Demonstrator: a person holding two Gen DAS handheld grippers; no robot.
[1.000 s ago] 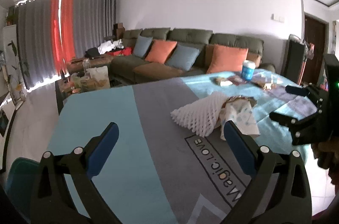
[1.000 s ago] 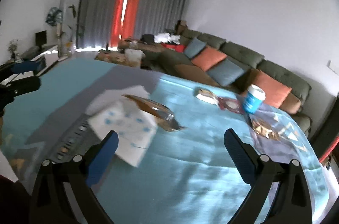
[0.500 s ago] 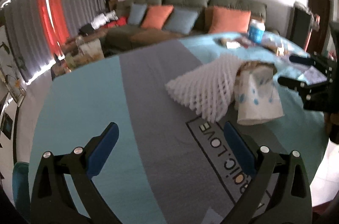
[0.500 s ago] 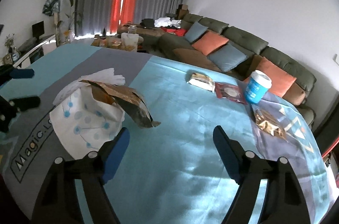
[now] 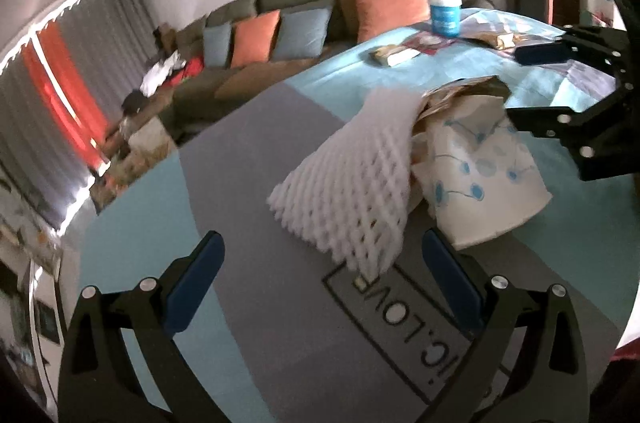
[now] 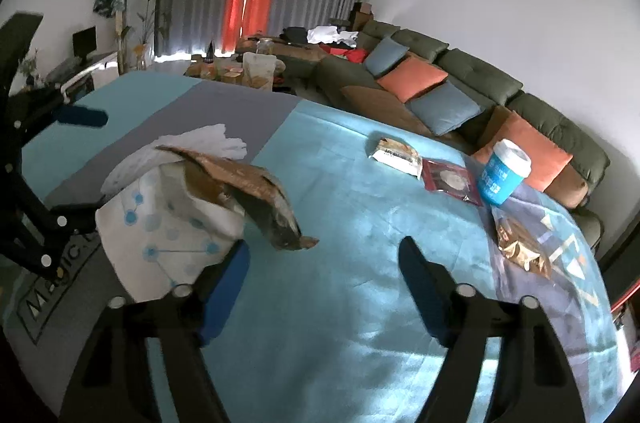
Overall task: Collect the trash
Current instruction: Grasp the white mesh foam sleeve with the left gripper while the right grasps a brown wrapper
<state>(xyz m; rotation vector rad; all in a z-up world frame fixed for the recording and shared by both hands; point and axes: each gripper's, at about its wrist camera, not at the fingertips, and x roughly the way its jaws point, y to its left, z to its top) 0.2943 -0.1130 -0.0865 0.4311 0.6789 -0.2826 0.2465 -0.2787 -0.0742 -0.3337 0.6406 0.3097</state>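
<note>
closing in on the pile from both sides looks like the step in hand: the left gripper (image 5: 320,263) sits at the bottom of its own view with jaws wide apart and nothing between them, aimed at the white foam net (image 5: 352,179) just above its fingertips at mid-frame. the right gripper (image 6: 324,263) has just been narrowing its jaws but they remain apart, with only bare cloth between them; its left pad lies right beside the lower corner of the white dotted bag (image 6: 168,223), and whether they touch is unclear.

the trash pile lies left of centre in the right view: the bag, the foam net behind it, and a brown torn wrapper (image 6: 248,191) sticking out over the bag's mouth. to do this well, i'd judge each claw should take a firm edge — the net's near end for the left, the bag's rim or the wrapper for the right — rather than pinch loose folds that slip.

more litter sits toward the right of that view: a snack packet (image 6: 396,153), a red sachet (image 6: 450,179), a blue cup (image 6: 504,175) and a gold wrapper (image 6: 520,247). the cup stands upright and could tip if swept. the tablecloth (image 6: 360,303) between pile and cup is open room; the table's edge falls away at the lower right.
</note>
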